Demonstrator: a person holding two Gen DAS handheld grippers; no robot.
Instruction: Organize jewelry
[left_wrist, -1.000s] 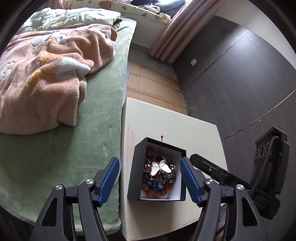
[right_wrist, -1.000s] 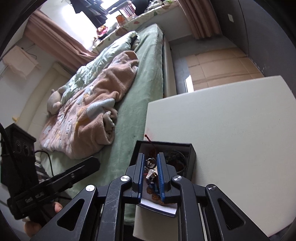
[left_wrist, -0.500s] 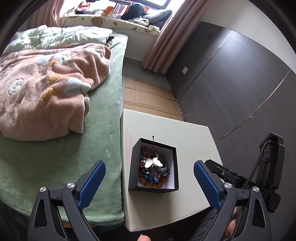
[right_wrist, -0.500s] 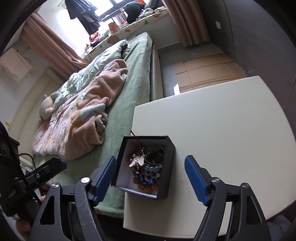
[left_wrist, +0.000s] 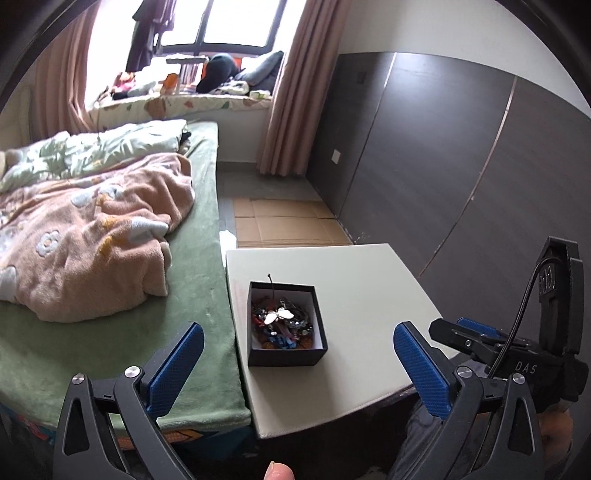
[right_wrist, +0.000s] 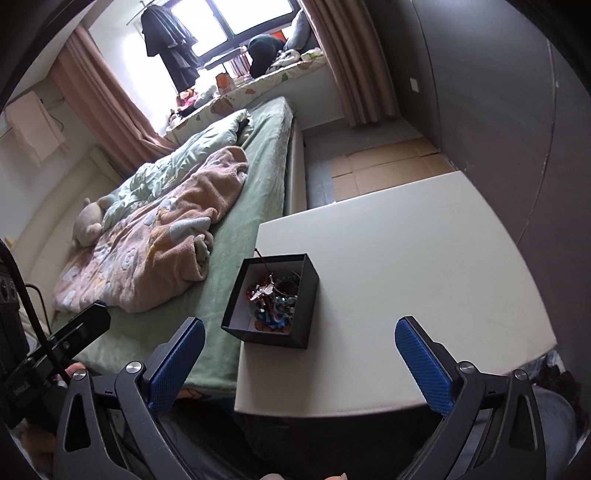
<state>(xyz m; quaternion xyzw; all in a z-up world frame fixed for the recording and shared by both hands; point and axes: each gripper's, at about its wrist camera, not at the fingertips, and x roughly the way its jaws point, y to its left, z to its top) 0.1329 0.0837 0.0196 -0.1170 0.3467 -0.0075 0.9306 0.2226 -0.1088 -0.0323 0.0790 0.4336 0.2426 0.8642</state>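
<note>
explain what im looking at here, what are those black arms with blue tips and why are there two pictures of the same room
No robot here: a person holds a clamp-like gripper in each hand, and each carries a wide-angle camera looking along its jaws. One picture comes from the left gripper, the other from the right gripper. The blue tips are the grip pads. Both sets of jaws are opening wide and hold nothing. On the pale table beside the bed sits an open black box filled with tangled jewelry, with a white butterfly piece on top. Nothing else lies on the table.
</note>
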